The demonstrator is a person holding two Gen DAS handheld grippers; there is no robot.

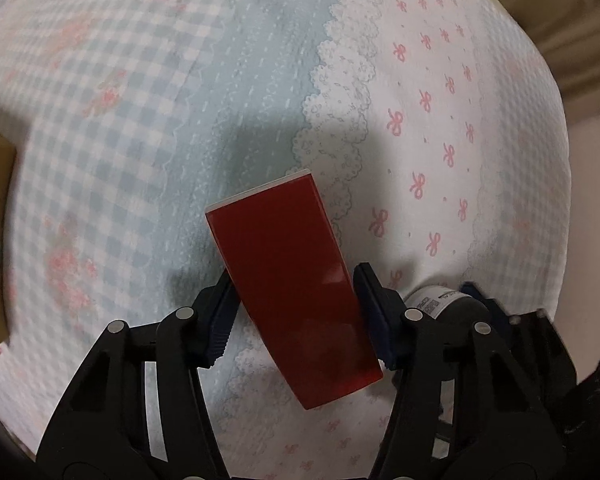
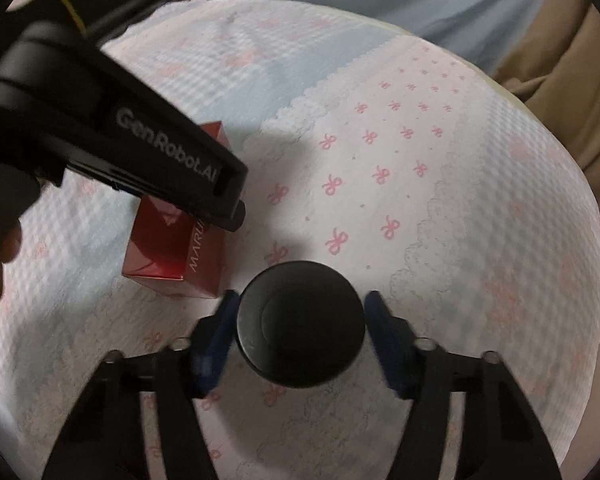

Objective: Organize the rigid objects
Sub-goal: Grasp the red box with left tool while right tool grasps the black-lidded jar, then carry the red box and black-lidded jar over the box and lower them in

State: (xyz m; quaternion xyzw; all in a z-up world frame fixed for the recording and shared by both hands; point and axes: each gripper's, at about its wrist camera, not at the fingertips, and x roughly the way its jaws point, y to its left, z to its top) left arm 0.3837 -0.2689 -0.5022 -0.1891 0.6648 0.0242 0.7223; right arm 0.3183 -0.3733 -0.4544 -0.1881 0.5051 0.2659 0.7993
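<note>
Left claw (image 1: 296, 312) pinches the red box (image 1: 288, 280) across its narrow width, long axis running straight out ahead over the patterned cloth (image 1: 140, 100). Right claw (image 2: 300, 320) straddles the black round cap (image 2: 300, 324) just beside it; contact unclear. Readable: "GenRobot.AI" on the gripper, "MARU…" on the box.

The left wrist view looks steeply down along its own fingers (image 1: 228, 308) onto a patterned cloth (image 1: 140, 120), very near, a red box (image 1: 284, 280) filling the lower centre; the right wrist view also faces steeply down, close over a black round lid (image 2: 300, 322) at lower centre. Both share the cloth and the red box, which sits at centre left in the right view beneath the left gripper's body (image 2: 140, 148); the right gripper's dark container (image 1: 452, 304) shows at the left view's lower right.
</note>
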